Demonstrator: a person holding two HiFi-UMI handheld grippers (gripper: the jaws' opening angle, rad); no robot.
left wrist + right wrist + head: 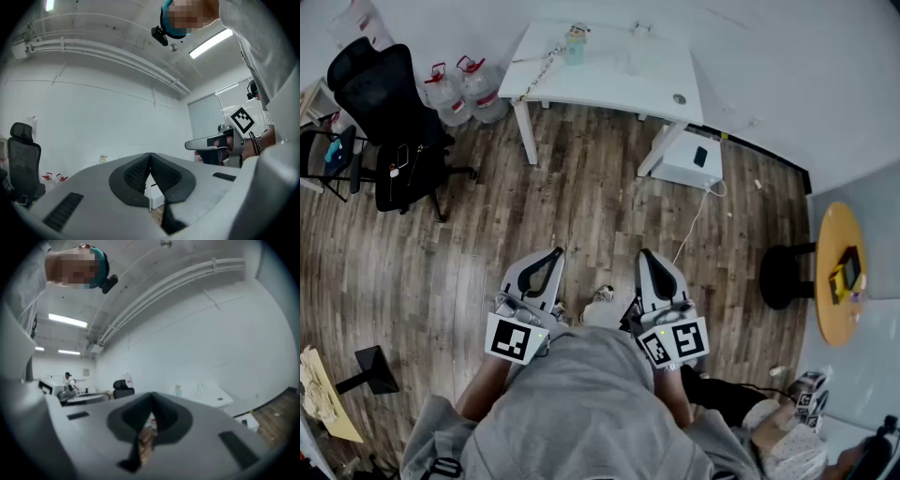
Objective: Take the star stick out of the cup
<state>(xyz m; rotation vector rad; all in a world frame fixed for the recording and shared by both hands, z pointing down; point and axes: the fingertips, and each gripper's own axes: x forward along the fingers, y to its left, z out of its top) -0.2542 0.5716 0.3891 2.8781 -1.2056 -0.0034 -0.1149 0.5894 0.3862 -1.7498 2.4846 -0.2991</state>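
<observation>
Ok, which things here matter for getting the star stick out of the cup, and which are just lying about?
Job: cup, far off on the white table; left tongs and right tongs, both shut.
Lying about: office chair, water jugs, round yellow table, white box.

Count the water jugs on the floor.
2 water jugs: one next to the black office chair, the other beside it, nearer the white table. More may hide behind the chair.
</observation>
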